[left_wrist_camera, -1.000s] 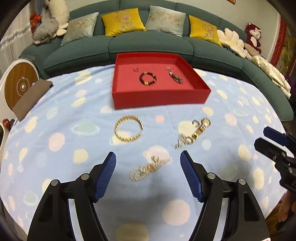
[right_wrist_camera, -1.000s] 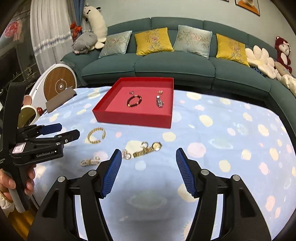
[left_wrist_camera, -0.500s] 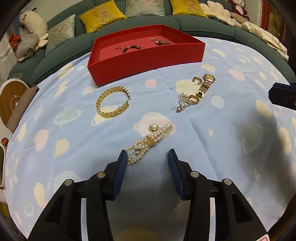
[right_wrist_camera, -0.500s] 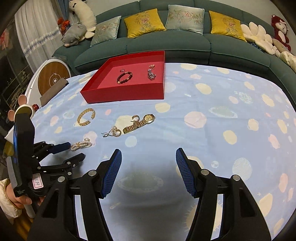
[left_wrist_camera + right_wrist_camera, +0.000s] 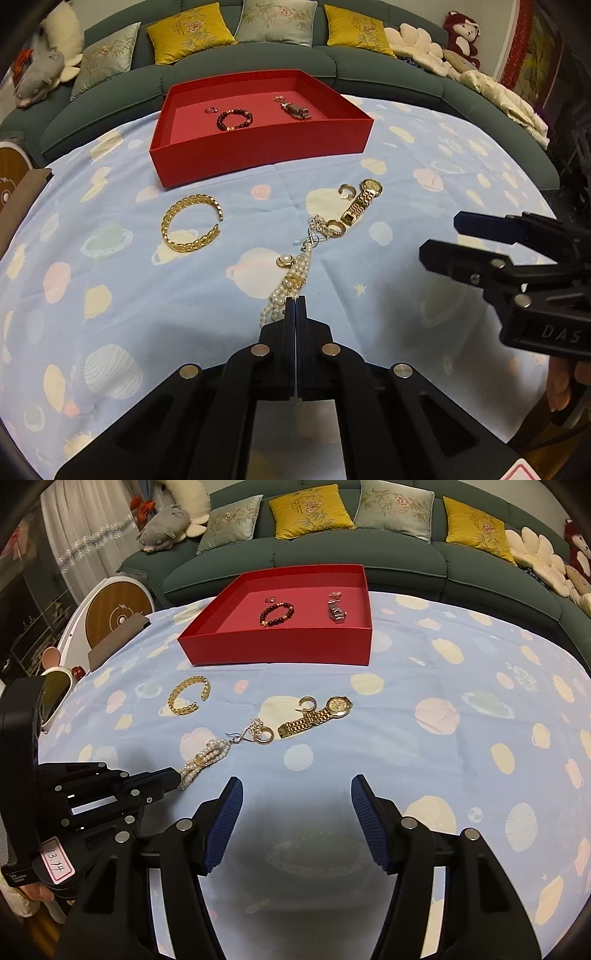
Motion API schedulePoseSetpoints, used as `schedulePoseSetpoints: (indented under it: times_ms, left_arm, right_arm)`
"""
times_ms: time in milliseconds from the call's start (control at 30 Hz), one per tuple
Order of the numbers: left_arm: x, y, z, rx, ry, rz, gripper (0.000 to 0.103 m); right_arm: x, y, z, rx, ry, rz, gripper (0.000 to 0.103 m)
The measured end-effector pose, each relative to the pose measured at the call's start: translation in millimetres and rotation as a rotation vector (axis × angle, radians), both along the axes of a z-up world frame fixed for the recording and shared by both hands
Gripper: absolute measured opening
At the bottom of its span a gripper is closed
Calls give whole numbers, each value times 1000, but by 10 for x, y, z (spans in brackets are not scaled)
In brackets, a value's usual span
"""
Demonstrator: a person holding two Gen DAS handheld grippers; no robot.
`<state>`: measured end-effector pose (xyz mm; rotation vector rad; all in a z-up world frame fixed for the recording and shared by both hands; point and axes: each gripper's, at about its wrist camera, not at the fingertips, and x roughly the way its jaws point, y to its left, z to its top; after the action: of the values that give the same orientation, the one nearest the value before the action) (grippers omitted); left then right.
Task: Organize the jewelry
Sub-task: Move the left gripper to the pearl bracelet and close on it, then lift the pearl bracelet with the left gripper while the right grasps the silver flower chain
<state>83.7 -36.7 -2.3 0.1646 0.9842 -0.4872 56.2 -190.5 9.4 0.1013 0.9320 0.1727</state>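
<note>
We have our left tool (image 5: 296, 301) pinched tight on the near end of the pearl bracelet (image 5: 291, 282), which lies on the blue-clothed counter (image 5: 110, 295) with its far end touching a silver earring (image 5: 314, 236). Our right tool (image 5: 297, 812) hangs wide apart above bare cloth. The gold bangle (image 5: 192, 229) and gold watch (image 5: 360, 205) lie nearer the red tray (image 5: 258, 144).

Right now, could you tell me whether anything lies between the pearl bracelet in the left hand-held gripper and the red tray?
Yes. The white pearl bracelet, pinched by the left hand-held gripper, has a small silver and gold jewelry cluster lying just beyond its far end, toward the red rectangular tray. Lifted clear, nothing visible blocks the path.
</note>
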Motion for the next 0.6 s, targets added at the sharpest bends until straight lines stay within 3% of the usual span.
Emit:
schedulePoseSetpoints:
  times_ms: [167,267,367,400,533,600]
  left_arm:
    - [36,41,7,-47,28,17,1]
    - [85,16,-75,-61,43,27,9]
    - [126,-27,-128,-53,31,41,34]
    - [137,-48,-142,-46,23,43,35]
    - [192,-152,-240,-13,21,20,33]
    - [216,-177,-288,8,26,17,19]
  right_arm:
    - [47,80,-22,-9,-3,17,59]
    - [78,90,-54,-4,8,13,59]
    - [100,106,-70,-1,12,13,59]
    - [110,115,-72,-1,13,13,59]
    - [166,145,-82,1,15,13,59]
    - [201,163,-83,2,12,14,59]
